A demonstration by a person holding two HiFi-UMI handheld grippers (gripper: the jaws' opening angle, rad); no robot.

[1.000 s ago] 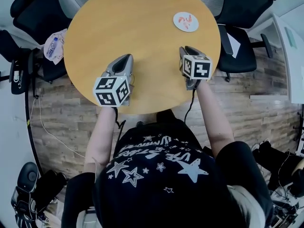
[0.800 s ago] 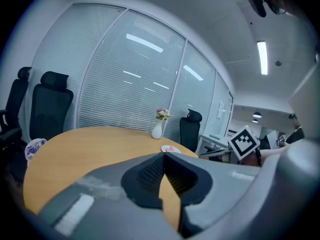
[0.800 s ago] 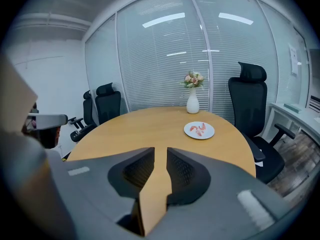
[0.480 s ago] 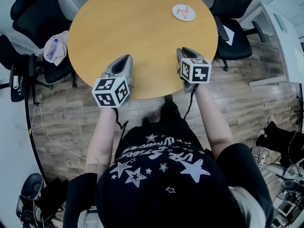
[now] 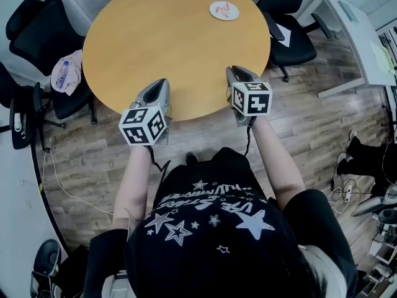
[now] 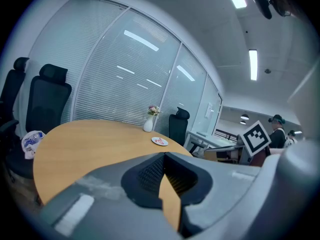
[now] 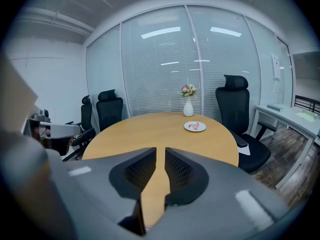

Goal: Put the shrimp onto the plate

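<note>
A small white plate with pink shrimp on it lies at the far right of the round wooden table. The right gripper view shows the same plate and its shrimp well ahead of the jaws. In the left gripper view the plate is small and distant. My left gripper and right gripper hover side by side at the table's near edge, far from the plate. Both stand shut with nothing held, the left gripper and the right gripper alike.
A white vase with flowers stands behind the plate at the table's far edge. Black office chairs ring the table; one at the left holds a cloth and a bottle. A white desk stands at the right.
The person has drawn back from the table; both grippers now sit at its near edge instead of over it. The plate looks farther away. Jaws unchanged.
</note>
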